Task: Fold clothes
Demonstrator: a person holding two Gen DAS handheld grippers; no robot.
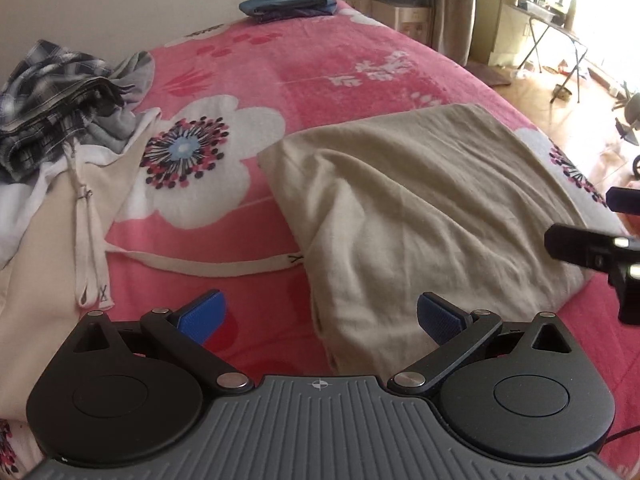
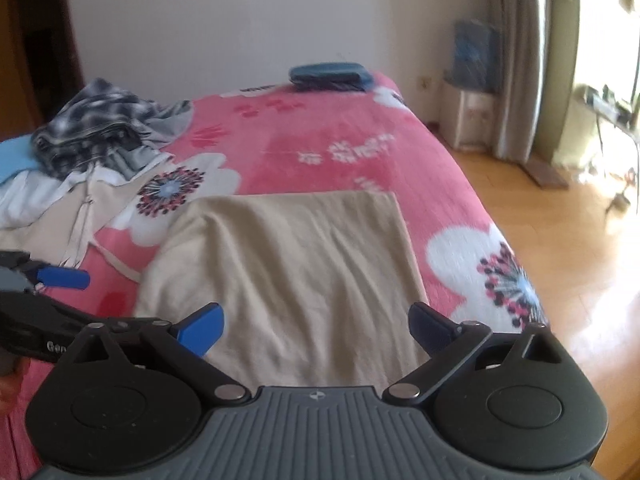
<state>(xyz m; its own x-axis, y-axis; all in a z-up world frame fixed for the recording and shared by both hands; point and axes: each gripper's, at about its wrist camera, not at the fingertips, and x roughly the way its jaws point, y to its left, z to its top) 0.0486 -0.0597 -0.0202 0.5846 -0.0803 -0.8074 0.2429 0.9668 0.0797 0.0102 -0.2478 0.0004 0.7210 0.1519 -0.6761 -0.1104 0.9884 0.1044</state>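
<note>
Both my left gripper (image 1: 318,316) and right gripper (image 2: 316,326) fingers spread, empty; beige garment (image 1: 420,208) looks soft, limp, so I'd pinch its near corners

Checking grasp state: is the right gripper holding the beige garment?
No. The right gripper is open, its blue fingers spread apart above the beige garment, nothing pinched between them.
</note>
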